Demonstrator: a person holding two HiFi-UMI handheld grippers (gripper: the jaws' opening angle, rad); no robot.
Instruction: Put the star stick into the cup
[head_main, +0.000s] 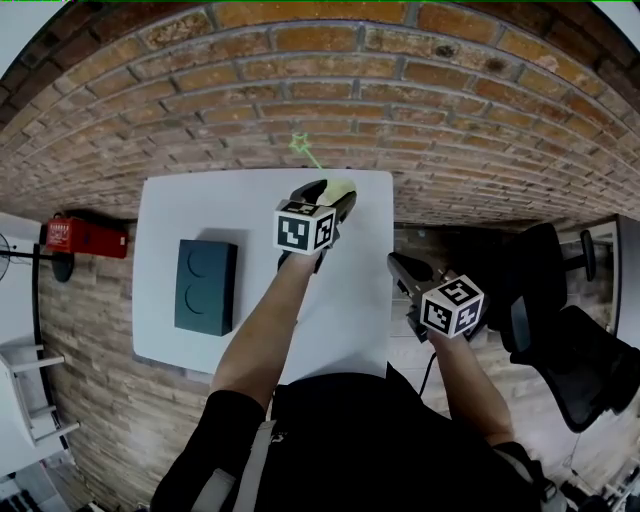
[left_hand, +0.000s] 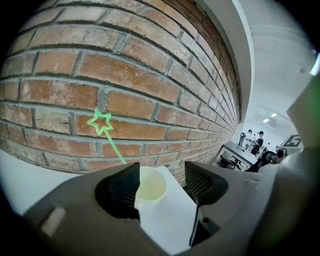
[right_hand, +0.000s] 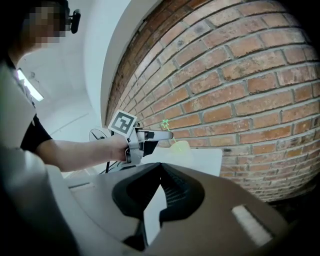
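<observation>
A pale yellowish cup (head_main: 339, 186) stands at the far edge of the white table (head_main: 170, 210), close to the brick wall. The green star stick (head_main: 301, 146) stands in it and leans left, its star against the bricks. In the left gripper view the cup (left_hand: 151, 186) sits just ahead between the jaws and the star stick (left_hand: 102, 123) rises out of it. My left gripper (head_main: 326, 194) is open; its pads touch neither cup nor stick. My right gripper (head_main: 397, 263) hangs off the table's right edge, shut and empty.
A dark teal block (head_main: 207, 286) with two round dimples lies on the table's left half. The brick wall (head_main: 330, 80) runs right behind the table. A red object (head_main: 85, 238) sits left of the table and black office chairs (head_main: 560, 320) stand at the right.
</observation>
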